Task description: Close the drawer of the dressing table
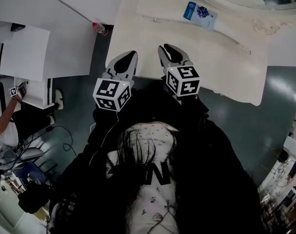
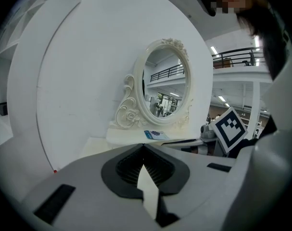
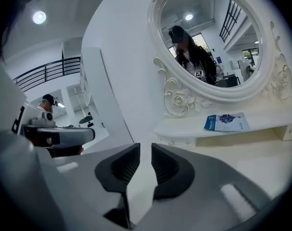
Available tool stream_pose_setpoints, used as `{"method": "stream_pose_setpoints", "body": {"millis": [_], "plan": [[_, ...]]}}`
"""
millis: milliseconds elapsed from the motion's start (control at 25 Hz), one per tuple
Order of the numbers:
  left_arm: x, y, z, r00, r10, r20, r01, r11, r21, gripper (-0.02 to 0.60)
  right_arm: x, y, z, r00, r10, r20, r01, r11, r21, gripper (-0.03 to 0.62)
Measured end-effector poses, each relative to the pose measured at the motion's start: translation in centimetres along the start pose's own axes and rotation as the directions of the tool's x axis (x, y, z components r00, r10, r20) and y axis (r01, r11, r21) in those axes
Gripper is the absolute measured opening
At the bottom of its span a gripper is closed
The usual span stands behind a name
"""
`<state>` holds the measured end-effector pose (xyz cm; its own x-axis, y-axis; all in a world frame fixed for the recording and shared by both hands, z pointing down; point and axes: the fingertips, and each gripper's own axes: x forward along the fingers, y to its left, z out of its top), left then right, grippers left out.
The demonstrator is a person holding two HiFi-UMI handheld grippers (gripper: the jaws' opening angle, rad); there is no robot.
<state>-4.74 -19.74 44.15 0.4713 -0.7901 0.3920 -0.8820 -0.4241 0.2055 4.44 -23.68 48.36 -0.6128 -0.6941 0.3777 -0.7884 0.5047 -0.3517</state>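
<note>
The white dressing table (image 1: 226, 57) lies ahead, with its carved oval mirror (image 3: 213, 37) at the back. A blue and white leaflet (image 1: 200, 12) rests on the raised shelf under the mirror. No drawer front shows in any view; the table top hides it from above. My left gripper (image 1: 129, 57) hovers at the near left edge of the table, its jaws shut tip to tip on nothing (image 2: 143, 148). My right gripper (image 1: 168, 50) is beside it over the top, with a narrow gap between its jaws and nothing in it (image 3: 145, 150).
A white panel (image 1: 65, 38) stands left of the table, with a small red-capped item (image 1: 100, 28) at its foot. A seated person (image 1: 1, 126) and floor cables (image 1: 60, 135) are at far left. Cluttered equipment (image 1: 284, 174) is at lower right.
</note>
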Motion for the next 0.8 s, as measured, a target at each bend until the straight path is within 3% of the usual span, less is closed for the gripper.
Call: {"method": "stream_pose_setpoints", "body": {"millis": [280,800], "plan": [[-1.6,-1.1,-0.2,0.999,-0.050,-0.022,0.051,0.996,0.077,0.000,-0.3,0.8,0.2,0.999,-0.022,0.034,0.021,0.999,0.045,0.077],[-11.7,3.1,-3.2,0.999,-0.033,0.024,0.033,0.999,0.032,0.000,-2.0,9.9,-2.9,0.997,-0.064,0.044,0.063,0.998,0.013,0.075]]}}
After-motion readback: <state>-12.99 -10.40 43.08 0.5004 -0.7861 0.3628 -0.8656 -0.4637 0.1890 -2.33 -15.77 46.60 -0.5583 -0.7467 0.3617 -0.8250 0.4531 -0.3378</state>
